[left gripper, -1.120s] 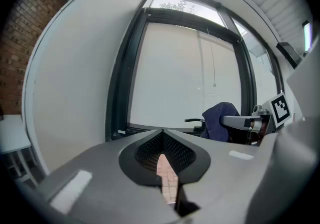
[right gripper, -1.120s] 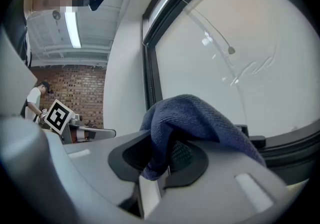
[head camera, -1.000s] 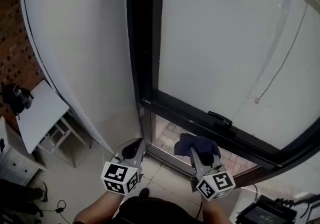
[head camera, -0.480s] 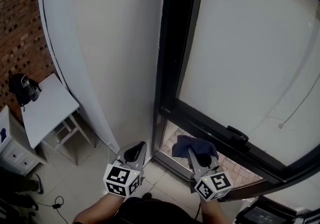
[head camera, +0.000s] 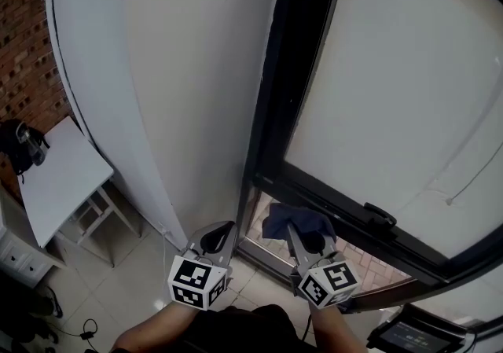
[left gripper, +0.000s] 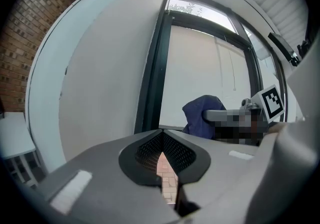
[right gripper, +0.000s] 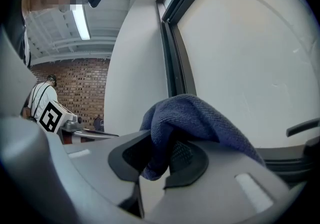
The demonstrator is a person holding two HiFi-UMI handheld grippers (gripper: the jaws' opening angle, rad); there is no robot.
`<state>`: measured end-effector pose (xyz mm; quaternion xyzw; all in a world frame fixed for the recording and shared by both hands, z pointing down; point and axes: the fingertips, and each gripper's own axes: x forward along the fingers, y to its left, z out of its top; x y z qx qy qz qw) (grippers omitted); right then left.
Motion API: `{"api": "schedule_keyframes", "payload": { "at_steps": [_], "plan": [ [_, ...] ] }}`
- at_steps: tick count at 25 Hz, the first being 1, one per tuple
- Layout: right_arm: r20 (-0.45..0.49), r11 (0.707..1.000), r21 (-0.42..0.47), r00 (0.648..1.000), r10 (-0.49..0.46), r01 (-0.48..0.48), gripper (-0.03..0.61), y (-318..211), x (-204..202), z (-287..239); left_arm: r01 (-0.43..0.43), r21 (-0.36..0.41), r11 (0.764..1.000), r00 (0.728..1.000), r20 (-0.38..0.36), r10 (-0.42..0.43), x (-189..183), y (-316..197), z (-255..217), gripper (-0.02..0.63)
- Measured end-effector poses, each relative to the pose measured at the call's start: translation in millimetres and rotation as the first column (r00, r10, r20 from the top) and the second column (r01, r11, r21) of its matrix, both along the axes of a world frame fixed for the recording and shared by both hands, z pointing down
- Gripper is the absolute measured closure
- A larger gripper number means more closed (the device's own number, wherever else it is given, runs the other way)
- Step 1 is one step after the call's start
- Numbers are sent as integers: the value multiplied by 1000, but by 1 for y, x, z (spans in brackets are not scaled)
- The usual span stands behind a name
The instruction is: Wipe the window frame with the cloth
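A dark blue cloth [head camera: 297,222] is pinched in my right gripper [head camera: 292,231], which is shut on it low in the head view. The cloth [right gripper: 195,118] drapes over the jaws of that gripper [right gripper: 159,160] in the right gripper view. It hangs just short of the black window frame [head camera: 302,53], near the corner where the upright meets the lower bar [head camera: 334,194]. My left gripper [head camera: 223,228] hangs beside it to the left, shut on nothing. From the left gripper [left gripper: 161,137], the cloth [left gripper: 200,112] and the frame [left gripper: 151,68] show ahead.
A black window handle [head camera: 380,216] sits on the lower bar to the right. A white wall panel [head camera: 181,92] runs left of the frame. A white side table [head camera: 59,186] and brick wall [head camera: 20,45] lie far left. A dark device [head camera: 413,336] sits at bottom right.
The view has swung so the frame's upright now stands mid-picture. Both grippers and the cloth stay low and have drifted slightly toward the frame's lower corner.
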<state>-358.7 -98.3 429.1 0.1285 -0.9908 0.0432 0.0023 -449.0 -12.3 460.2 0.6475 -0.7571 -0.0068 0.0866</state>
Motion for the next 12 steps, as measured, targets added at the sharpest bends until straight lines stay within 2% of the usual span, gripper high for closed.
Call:
{"api": "schedule_keyframes", "payload": {
  "at_steps": [8,12],
  "plan": [
    [-58,998,-33,997,-59,57,514,-27,-47,23,15,-46,999,999,-50,-18,-14,-29,18,620],
    [-95,993,-63,990,-103,97,514,-45,-69,46,41,-84,996,998,-45,-44,-18,-46,28,620]
  ]
}}
